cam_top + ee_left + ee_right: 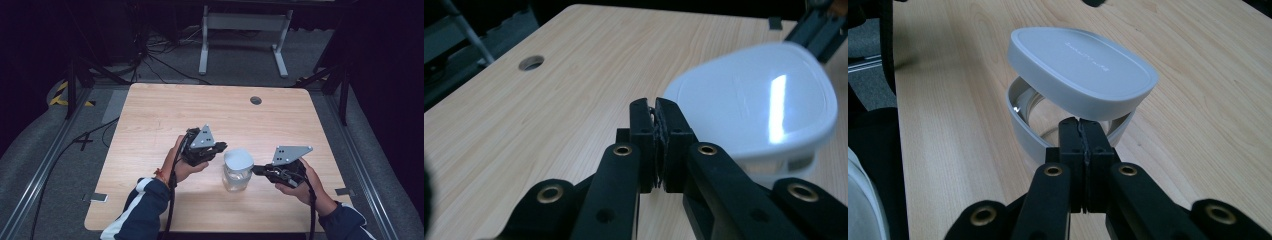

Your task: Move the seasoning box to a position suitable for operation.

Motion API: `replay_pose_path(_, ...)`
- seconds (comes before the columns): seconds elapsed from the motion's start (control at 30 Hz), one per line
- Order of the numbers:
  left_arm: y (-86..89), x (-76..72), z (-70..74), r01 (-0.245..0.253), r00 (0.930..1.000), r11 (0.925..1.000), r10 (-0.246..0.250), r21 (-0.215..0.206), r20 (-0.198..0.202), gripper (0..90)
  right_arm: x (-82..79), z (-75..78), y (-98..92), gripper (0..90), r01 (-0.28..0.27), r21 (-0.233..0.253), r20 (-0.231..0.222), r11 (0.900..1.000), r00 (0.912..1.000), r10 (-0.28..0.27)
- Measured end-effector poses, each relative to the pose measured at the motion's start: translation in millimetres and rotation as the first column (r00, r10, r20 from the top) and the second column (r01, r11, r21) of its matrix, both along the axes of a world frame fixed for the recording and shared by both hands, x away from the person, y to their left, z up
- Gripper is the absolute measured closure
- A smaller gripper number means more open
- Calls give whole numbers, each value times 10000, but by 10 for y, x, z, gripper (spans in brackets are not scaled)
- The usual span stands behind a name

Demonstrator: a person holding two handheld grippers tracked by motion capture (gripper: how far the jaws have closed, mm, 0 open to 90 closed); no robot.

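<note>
A: Clear jar [236,179] on tabletop [150,115] between tools; white lid [1080,71] tilted on rim. Lid lettering embossed, too small to read.

B: Left tool [657,111] closed, empty, beside lid. Right tool [1081,131] closed, empty.

Navy sleeves [145,207] with white stripes; red wristband [161,173]; black jaws bearing brass rivets [622,150].

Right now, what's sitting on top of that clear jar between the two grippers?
A white lid sits on the jar, tilted and lifted off the rim on one side. Through that gap I see bare inner wall; whether anything lies at the bottom is hidden.
</note>
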State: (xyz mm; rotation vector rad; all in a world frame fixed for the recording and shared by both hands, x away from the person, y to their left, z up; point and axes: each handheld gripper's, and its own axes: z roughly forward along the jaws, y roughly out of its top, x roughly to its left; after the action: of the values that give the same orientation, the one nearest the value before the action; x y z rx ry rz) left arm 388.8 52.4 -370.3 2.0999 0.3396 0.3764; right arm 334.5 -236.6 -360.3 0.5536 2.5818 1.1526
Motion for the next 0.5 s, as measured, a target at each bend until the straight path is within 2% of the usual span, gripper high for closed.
replay_pose_path(0.03, 0, 0, 0, 0, 10000, 10000, 0, 0, 0, 864, 0, 0, 0, 899, 0, 0, 0, 10000, 10000, 0)
replay_pose_path(0.1, 112, -57, -62, -235, 9997, 9994, 236, 253, -16, 858, -3, 5, 15, 899, -44, -3, -1, 10000, 10000, 44)
replay_pose_path(0.13, 223, -99, -134, -422, 9989, 9984, 430, 376, -202, 856, -1, 6, 26, 899, -60, 13, 54, 10000, 10000, 60)
replay_pose_path(0.17, 223, -99, -134, -422, 9989, 9984, 430, 376, -202, 857, -4, 7, 33, 899, -53, 29, 35, 10000, 10000, 53)
replay_pose_path(0.3, 452, -170, -285, -858, 9954, 9931, 890, 804, -363, 845, 5, 15, 40, 899, -57, 27, 130, 10000, 9999, 57)
replay_pose_path(0.37, 574, -204, -349, -990, 9931, 9933, 1024, 589, -571, 837, 10, 27, 40, 899, -24, 44, 213, 10000, 9998, 23)
replay_pose_path(0.5, 794, -261, -486, -1381, 9870, 9867, 1442, 856, -707, 822, 36, 44, 38, 899, 51, 100, 286, 9999, 9996, -54)
